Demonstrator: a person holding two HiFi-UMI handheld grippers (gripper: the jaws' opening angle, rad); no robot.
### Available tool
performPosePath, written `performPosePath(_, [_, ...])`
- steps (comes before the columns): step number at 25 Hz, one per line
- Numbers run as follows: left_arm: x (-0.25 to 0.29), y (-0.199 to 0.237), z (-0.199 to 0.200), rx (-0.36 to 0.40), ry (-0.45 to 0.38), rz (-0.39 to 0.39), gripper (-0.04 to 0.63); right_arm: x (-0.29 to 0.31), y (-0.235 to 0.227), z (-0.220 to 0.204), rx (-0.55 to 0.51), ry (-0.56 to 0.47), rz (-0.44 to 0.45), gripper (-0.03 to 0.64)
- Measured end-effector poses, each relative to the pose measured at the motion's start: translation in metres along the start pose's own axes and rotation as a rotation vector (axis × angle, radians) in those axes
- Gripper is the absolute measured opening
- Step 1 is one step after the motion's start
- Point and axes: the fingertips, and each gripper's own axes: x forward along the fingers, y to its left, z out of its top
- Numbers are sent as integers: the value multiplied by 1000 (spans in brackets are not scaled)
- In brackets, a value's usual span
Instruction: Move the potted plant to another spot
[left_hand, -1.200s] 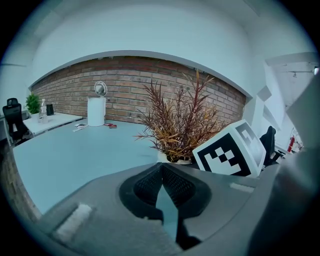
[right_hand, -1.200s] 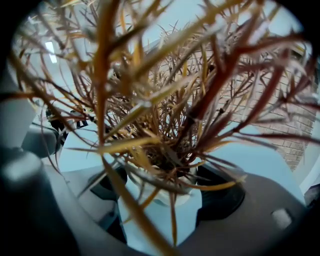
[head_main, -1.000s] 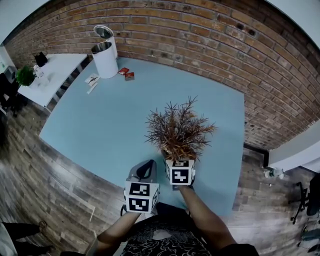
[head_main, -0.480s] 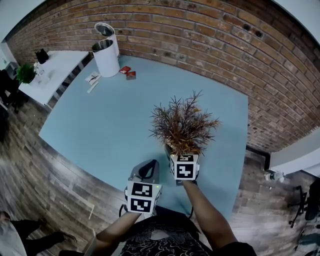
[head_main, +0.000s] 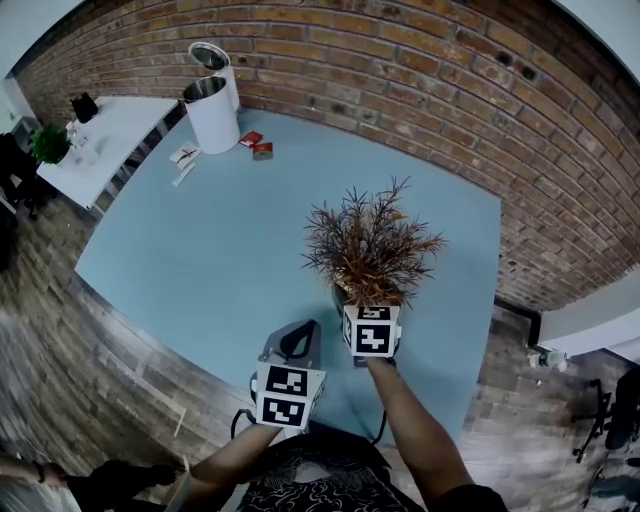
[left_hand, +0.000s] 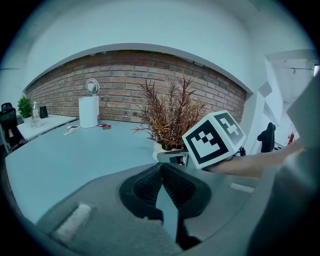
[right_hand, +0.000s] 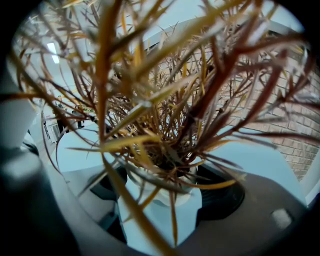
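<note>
The potted plant, a bush of dry reddish-brown leaves in a small white pot, stands near the front right of the light blue table. My right gripper is shut on the pot, with one jaw on each side of it in the right gripper view. The leaves fill most of that view. My left gripper hovers over the table's front edge, left of the plant, shut and empty. In the left gripper view its jaws meet, and the plant and pot show just ahead to the right.
A white bin with a raised lid stands at the table's far left corner, with small red packets and papers beside it. A brick wall runs behind the table. A white side table stands far left.
The plant and my right gripper have shifted slightly right and away together. The left gripper has barely moved.
</note>
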Motion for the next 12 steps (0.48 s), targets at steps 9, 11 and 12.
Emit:
performPosePath(9, [10, 6, 0, -1, 20, 7, -5, 14, -10, 11, 2, -11, -5, 431])
performPosePath(11, [12, 6, 0, 0, 23, 6, -5, 18, -12, 13, 2, -18, -6, 431])
performPosePath(12, [13, 7, 0, 1, 25, 7, -5, 20, -12, 15, 2, -24, -6, 431])
